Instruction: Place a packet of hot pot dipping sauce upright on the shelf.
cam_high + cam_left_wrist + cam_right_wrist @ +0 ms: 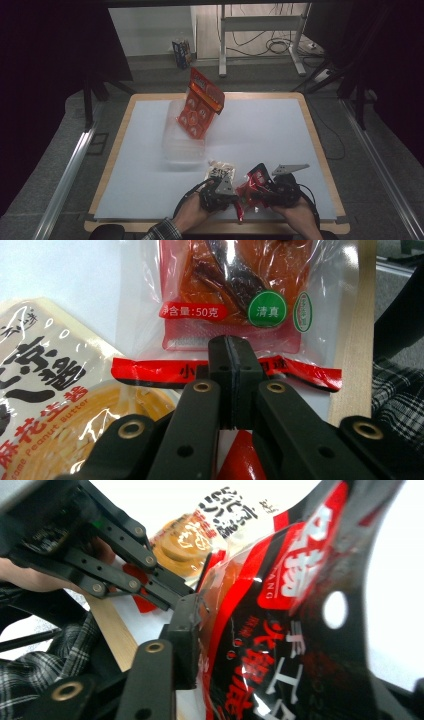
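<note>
On the white table (280,135), three snack packets, perhaps more.

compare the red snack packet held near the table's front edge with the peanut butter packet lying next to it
The red snack packet is red and black and held up, crumpled, between the left tool and the right tool. The peanut butter packet is pale cream and lies flat on the table, untouched. Both are glossy printed plastic packets.
</note>
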Available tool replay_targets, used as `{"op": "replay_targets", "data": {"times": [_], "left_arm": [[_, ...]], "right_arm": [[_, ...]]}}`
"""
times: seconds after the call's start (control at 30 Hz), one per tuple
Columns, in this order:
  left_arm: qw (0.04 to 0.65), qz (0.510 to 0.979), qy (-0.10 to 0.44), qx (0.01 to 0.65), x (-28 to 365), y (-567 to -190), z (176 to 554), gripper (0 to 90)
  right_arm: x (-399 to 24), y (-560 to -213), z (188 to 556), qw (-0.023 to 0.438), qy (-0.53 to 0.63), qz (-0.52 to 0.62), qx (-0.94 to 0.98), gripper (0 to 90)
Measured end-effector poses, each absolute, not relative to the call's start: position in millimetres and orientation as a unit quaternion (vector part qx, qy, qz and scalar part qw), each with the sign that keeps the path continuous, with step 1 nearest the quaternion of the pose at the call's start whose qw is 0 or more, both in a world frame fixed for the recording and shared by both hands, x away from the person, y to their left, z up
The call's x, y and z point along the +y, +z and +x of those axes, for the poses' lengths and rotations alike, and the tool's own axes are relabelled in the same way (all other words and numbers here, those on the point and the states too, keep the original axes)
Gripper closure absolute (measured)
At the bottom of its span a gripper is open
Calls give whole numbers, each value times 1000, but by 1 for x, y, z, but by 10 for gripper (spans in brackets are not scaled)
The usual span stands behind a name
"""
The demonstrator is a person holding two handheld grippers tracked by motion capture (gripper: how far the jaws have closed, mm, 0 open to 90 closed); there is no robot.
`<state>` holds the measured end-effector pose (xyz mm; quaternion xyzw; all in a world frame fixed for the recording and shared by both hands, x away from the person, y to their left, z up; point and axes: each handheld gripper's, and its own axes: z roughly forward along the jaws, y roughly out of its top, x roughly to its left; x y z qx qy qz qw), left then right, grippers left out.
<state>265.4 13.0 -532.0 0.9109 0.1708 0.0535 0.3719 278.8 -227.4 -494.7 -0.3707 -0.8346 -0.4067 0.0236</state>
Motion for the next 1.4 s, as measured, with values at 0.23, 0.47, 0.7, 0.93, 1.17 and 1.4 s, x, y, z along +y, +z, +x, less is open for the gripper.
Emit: {"op": "replay_targets", "data": {"times": [0.23, 0.47, 0.7, 0.93, 1.17, 1.4], "left_arm": [[392, 902, 79, 164, 15, -522, 258, 794], [413, 891, 74, 175, 21, -517, 258, 664], [426, 881, 86, 184, 28, -510, 256, 483], [433, 876, 90, 191, 37, -509, 254, 314], [442, 868, 84, 208, 46, -507, 252, 185], [444, 865, 79, 220, 61, -505, 248, 95]], "right_arm": [[-229, -482, 278, 26, -436, -365, -822, 708], [-226, -471, 278, -2, -432, -353, -830, 719], [-226, -461, 280, -36, -427, -346, -835, 725], [-224, -452, 282, -50, -429, -337, -837, 727], [-219, -443, 288, -60, -433, -325, -839, 727], [-215, -434, 297, -65, -433, -311, -844, 728]]}}
